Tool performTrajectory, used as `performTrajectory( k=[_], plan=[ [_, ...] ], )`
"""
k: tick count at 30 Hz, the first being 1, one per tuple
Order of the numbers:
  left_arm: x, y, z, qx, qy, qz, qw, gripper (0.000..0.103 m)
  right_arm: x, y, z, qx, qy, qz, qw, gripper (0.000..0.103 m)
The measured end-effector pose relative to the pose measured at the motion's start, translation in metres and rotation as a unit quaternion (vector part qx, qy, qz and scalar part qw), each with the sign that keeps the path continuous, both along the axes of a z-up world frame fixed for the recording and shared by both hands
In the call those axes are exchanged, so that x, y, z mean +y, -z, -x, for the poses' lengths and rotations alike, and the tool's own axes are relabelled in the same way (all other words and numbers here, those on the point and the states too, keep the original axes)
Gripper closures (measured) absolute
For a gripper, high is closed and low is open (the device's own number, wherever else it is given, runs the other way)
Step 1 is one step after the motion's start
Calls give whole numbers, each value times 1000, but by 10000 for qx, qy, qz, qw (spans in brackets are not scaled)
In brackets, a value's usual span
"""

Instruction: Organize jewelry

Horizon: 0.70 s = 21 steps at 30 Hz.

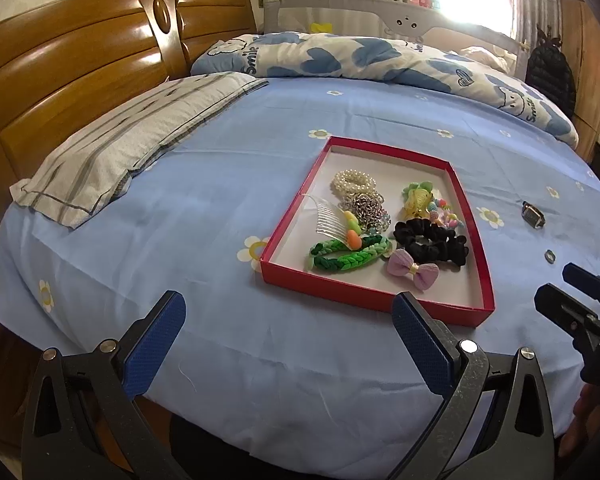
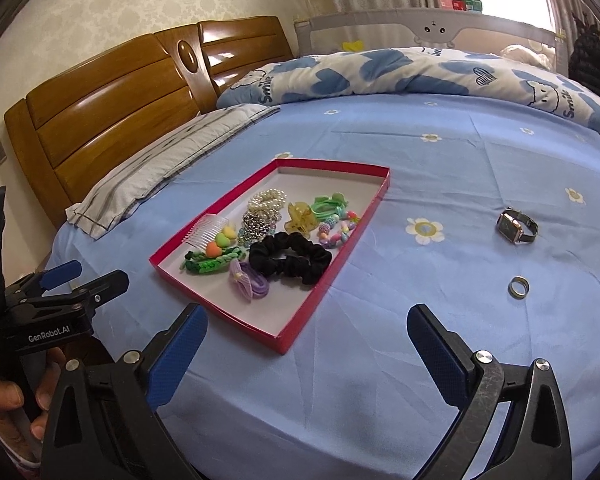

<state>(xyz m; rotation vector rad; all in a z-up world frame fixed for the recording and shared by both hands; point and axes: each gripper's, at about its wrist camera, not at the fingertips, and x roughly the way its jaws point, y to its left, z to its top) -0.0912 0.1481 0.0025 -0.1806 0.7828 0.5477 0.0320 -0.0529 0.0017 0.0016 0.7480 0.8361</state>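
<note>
A red shallow box [image 1: 374, 294] [image 2: 296, 336] lies on the blue bed sheet and holds a pearl bracelet [image 1: 352, 181], a black scrunchie [image 2: 290, 258], a green braided band [image 1: 348, 254], a clear comb [image 2: 204, 232], a purple bow [image 1: 414, 273] and other pieces. A watch [image 2: 516, 226] [image 1: 533, 215] and a ring [image 2: 519, 287] [image 1: 549, 257] lie on the sheet to the right of the box. My left gripper [image 1: 288, 320] is open and empty in front of the box. My right gripper [image 2: 306, 334] is open and empty, near the box's front right corner.
A striped pillow [image 1: 128, 148] lies to the left by the wooden headboard [image 1: 72, 68]. A folded blue-and-white quilt [image 1: 360, 58] runs along the far side. The right gripper shows at the right edge of the left wrist view [image 1: 580, 308].
</note>
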Motion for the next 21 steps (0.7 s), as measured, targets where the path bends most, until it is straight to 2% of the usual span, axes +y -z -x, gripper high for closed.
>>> performTrajectory(
  k=[21],
  plan=[
    [-1, 2, -3, 44, 22, 58, 10000, 0, 2, 3, 0, 21, -33, 48, 10000, 2]
  ],
)
